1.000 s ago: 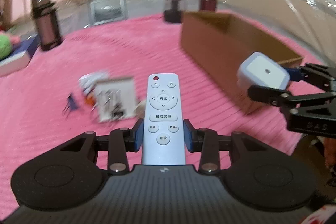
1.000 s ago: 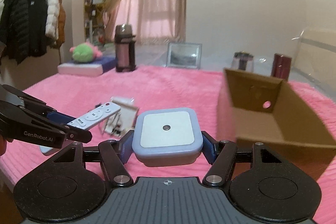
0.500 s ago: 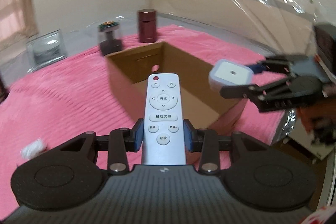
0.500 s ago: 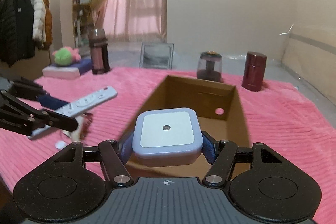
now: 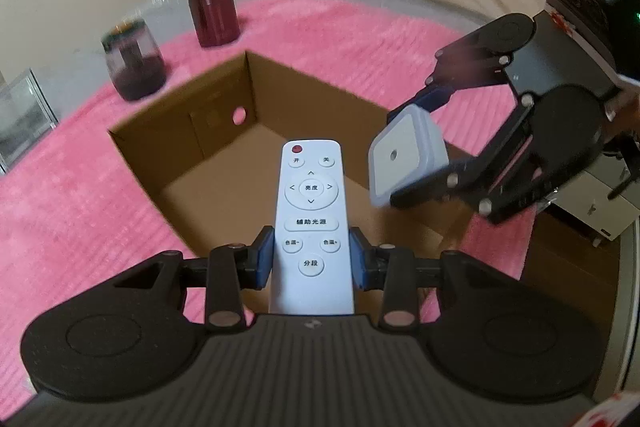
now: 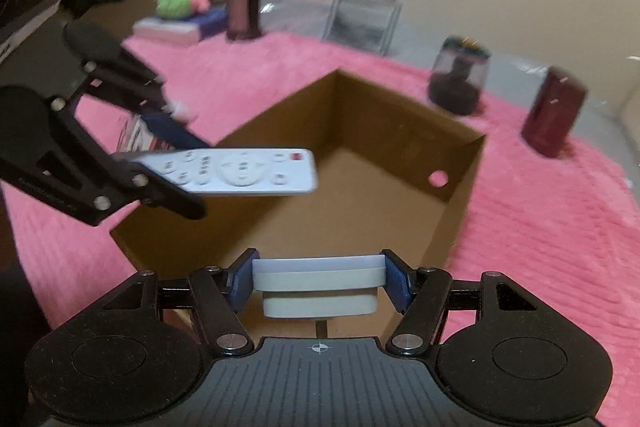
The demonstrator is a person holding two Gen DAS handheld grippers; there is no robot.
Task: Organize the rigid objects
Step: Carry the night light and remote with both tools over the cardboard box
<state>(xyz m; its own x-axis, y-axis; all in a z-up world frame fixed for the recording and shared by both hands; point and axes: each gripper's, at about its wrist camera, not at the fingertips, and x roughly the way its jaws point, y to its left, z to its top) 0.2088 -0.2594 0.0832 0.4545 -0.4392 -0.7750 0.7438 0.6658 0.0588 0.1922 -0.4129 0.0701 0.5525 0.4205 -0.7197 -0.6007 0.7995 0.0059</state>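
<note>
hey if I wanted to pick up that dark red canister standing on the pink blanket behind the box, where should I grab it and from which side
Grip the dark red canister around the middle of its body, coming in level from the side. It stands upright, and its straight round wall gives the pads two opposite faces. Approach from the side away from the glass jar, which looks like the freer one.

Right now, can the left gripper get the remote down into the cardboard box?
Probably yes. The left gripper holds the remote above the open, empty-looking cardboard box; the right gripper is beside it, not below.
</note>
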